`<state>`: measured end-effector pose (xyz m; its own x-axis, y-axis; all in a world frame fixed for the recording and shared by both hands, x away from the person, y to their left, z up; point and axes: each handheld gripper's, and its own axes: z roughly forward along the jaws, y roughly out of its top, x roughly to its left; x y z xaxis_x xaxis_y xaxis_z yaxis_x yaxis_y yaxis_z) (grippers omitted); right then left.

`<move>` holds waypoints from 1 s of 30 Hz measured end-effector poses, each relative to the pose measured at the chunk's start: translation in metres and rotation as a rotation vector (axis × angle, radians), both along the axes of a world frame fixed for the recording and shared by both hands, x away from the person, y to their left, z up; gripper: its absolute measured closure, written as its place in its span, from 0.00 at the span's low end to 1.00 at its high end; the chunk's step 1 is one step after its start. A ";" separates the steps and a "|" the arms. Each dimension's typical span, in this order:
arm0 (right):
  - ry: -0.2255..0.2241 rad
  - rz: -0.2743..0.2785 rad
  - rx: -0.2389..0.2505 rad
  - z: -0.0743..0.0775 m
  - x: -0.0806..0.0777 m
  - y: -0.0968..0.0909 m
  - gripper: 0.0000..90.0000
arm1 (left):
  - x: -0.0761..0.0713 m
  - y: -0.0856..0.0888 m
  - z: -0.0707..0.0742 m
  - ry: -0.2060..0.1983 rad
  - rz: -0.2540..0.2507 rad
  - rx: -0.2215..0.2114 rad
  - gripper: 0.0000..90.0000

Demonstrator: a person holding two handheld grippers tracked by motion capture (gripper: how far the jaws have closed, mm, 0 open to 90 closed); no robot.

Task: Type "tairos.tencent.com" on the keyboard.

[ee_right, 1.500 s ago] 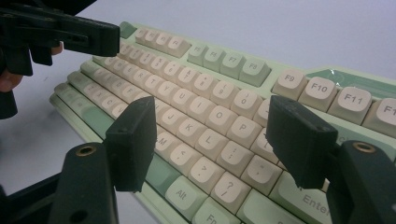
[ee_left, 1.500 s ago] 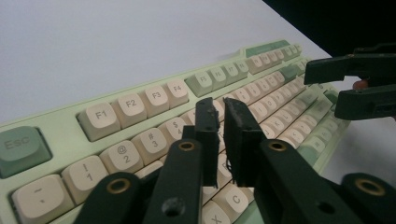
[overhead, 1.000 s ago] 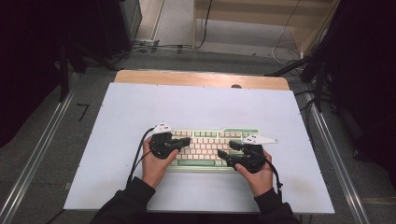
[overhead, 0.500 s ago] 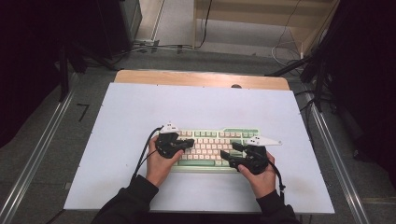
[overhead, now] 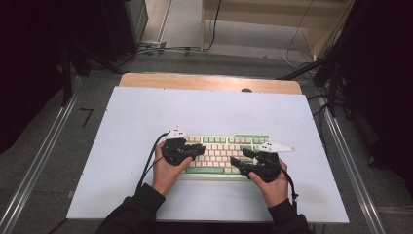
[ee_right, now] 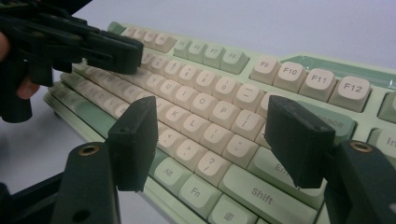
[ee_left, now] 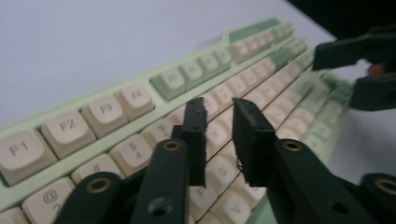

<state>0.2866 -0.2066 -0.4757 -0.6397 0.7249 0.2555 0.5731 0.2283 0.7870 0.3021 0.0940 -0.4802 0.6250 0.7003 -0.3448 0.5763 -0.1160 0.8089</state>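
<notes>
my left gripper (ee_left: 219, 112) over the keyboard (overhead: 221, 152) at mid-table, jaws just opening to a narrow gap, nothing between them, my right gripper (ee_right: 212, 135) spread wide above the right-hand keys

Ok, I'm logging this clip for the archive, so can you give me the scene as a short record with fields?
setting: white table
main thing: green and cream keyboard, lying flat
left gripper: over the keyboard's left part, fingers just opened a little, nothing between them
right gripper: over the keyboard's right part, fingers wide apart, nothing between them
hands: one on each gripper, dark sleeves
</notes>
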 end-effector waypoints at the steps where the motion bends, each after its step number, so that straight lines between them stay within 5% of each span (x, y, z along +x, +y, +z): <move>1: 0.000 -0.003 0.002 0.000 0.000 -0.001 0.38 | -0.001 0.002 0.004 -0.020 0.015 -0.012 0.72; 6: -0.005 -0.010 -0.007 0.002 0.000 -0.003 0.47 | -0.004 0.017 0.012 -0.100 0.128 -0.023 0.48; 11: -0.025 -0.009 -0.026 0.003 0.000 -0.003 0.61 | -0.003 0.026 0.011 -0.089 0.173 -0.030 0.45; 20: -0.050 0.034 -0.048 0.007 -0.003 0.002 0.97 | -0.006 0.030 0.008 -0.077 0.182 -0.019 0.46; 30: -0.038 0.085 -0.068 0.004 -0.001 0.010 0.98 | -0.009 0.036 0.007 -0.075 0.205 -0.024 0.46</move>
<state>0.2860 -0.1961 -0.4714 -0.7080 0.6824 0.1820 0.5197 0.3288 0.7885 0.2927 0.1304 -0.4730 0.4948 0.8075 -0.3211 0.5243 0.0173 0.8514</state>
